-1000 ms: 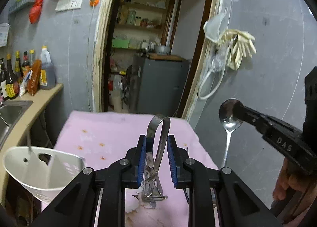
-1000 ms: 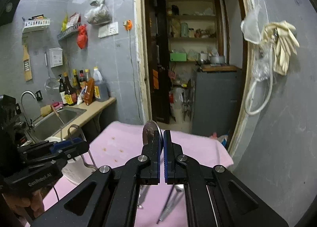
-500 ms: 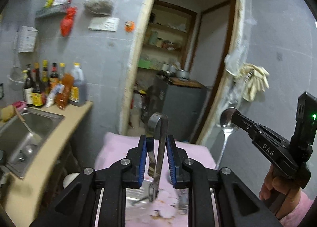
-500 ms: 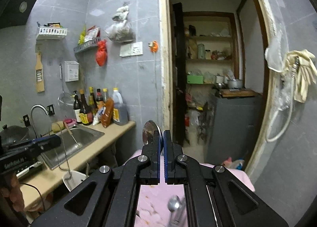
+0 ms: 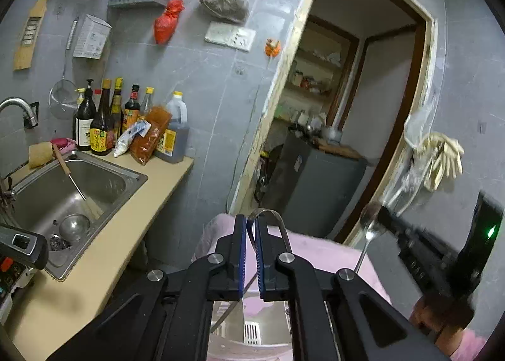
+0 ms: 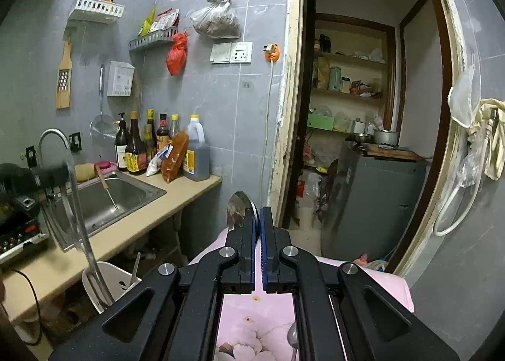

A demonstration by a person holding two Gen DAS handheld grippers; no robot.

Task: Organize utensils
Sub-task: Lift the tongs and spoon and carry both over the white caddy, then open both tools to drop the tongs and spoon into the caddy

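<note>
Left gripper (image 5: pixel 249 231) pinches tongs (image 5: pixel 273 219), right gripper (image 6: pixel 259 222) a spoon (image 6: pixel 238 208), likely bound for the white holder (image 6: pixel 105 279).

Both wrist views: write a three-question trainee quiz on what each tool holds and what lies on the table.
1. Pick one. The left tool grips: A a ladle; B metal tongs; C a knife.
2. True or false: the right tool holds its spoon by the handle end.
3. Fill in: a second spoon lies on the ___ cloth.
Key: 1 B, the jaws having just closed further on them. 2 False: by the bowl. 3 pink.
</note>
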